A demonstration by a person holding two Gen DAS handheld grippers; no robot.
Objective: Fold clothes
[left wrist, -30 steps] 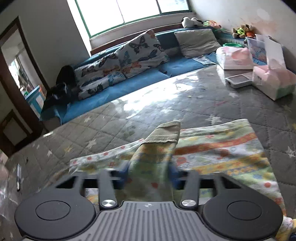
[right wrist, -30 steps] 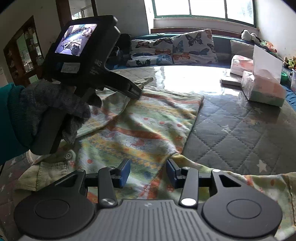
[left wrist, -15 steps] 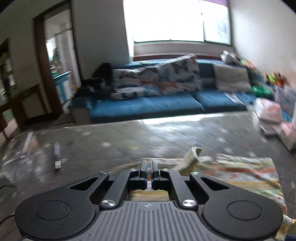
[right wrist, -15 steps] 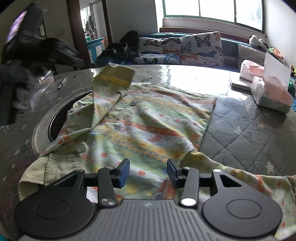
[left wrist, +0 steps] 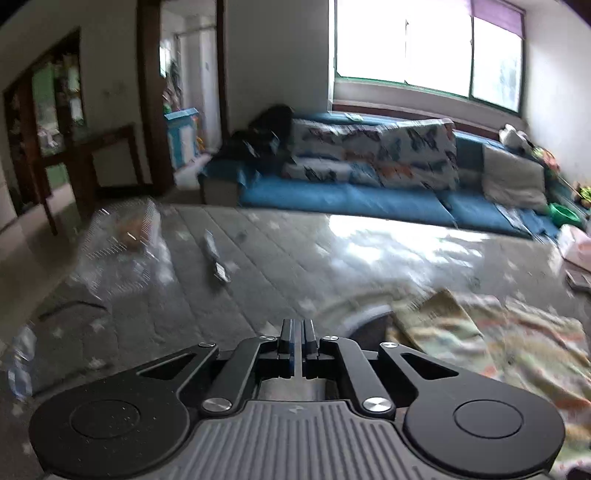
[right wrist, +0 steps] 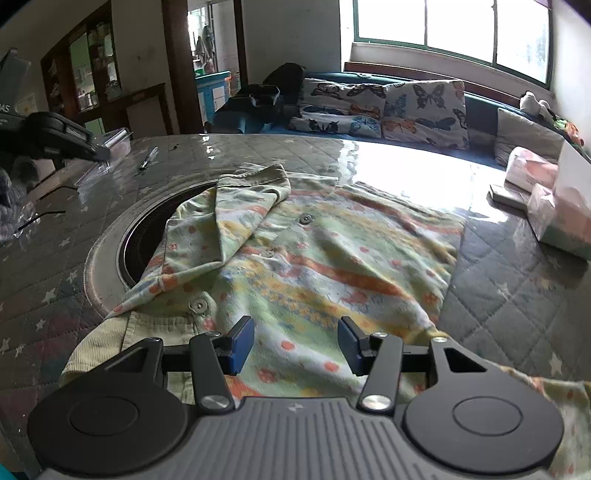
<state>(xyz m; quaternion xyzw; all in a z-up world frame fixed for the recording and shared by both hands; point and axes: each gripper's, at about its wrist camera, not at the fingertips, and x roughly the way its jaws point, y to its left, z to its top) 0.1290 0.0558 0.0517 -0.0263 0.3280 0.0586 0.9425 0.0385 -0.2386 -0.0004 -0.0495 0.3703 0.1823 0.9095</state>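
Daylight is admitted through the window [right wrist: 450, 33] at 1 o'clock in both views; its panes are overexposed to white. A strong glare patch is reflected on the quilted table cover [right wrist: 402, 173] below it. The left wrist view is smeared by motion blur, most heavily over the garment [left wrist: 491, 343] at 4 o'clock. The right wrist view is rendered sharp. Straight lines are bowed by fisheye distortion, and the corners are vignetted to black.
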